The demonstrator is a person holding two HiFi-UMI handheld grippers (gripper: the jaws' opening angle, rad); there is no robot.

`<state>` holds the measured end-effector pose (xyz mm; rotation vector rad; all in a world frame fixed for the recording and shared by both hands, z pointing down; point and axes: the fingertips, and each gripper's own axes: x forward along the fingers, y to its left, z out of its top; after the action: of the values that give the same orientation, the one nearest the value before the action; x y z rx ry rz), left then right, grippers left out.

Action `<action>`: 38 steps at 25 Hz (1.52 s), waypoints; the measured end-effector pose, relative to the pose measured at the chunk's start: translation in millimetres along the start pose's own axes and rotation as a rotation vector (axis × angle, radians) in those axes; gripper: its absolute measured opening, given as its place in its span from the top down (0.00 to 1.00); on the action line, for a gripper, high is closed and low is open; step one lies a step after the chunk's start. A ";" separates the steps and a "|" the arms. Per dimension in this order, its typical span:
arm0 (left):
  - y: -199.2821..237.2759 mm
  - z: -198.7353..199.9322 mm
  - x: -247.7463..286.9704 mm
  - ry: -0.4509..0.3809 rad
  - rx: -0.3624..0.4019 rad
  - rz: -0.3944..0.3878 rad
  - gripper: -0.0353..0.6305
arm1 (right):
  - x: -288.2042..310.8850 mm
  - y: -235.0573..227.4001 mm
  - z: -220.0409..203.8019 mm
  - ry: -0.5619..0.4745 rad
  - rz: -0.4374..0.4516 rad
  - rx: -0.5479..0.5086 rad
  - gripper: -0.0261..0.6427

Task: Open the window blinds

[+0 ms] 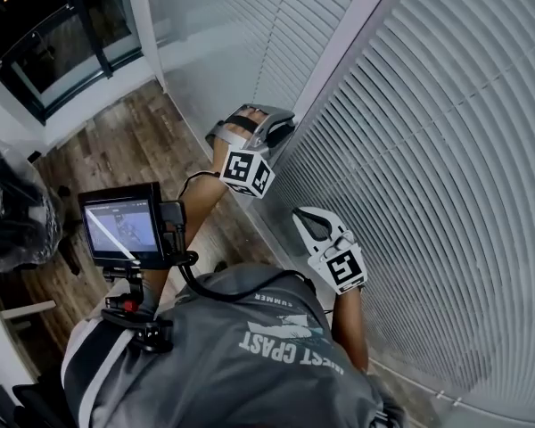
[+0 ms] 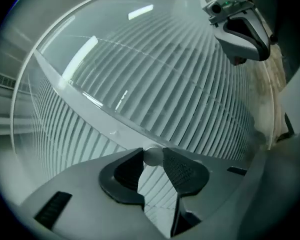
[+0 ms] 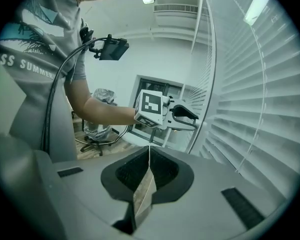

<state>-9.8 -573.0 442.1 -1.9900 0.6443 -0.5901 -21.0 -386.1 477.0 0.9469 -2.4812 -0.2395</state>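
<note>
Left tool (image 1: 276, 123) is clenched on the clear wand (image 2: 85, 91), pinching it at the tips, right up against the blinds (image 1: 428, 150). Right tool (image 1: 305, 217) has its tips pressed together on nothing, just beside the blinds. The slats are closed and fill the head view's right side.

Small monitor (image 1: 123, 226) on clamp mount, screen lit, black cable (image 1: 192, 279) trailing. Wood floor (image 1: 134, 141). Dark-framed window (image 1: 62, 34) top left. Office chair (image 3: 92, 140) far back, silvery bundle (image 3: 102, 98) on it.
</note>
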 end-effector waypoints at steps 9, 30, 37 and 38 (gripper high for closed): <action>17.6 -13.7 2.3 -0.349 -1.416 -0.149 0.76 | 3.5 -4.3 -0.2 0.002 0.015 0.010 0.95; 12.3 -3.0 9.5 0.075 -0.099 0.059 0.76 | 3.5 -0.5 -6.4 0.010 0.034 0.047 0.95; 18.3 -0.1 -7.2 -0.246 -1.007 -0.076 0.73 | -2.1 5.8 -15.4 0.015 0.027 0.050 0.95; 22.0 -1.8 -8.5 -0.308 -1.199 -0.100 0.72 | -3.2 5.5 -16.7 0.022 0.027 0.048 0.95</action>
<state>-21.7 -578.1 422.3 -3.1399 0.7894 0.1531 -14.0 -379.8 492.1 0.9303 -2.4877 -0.1611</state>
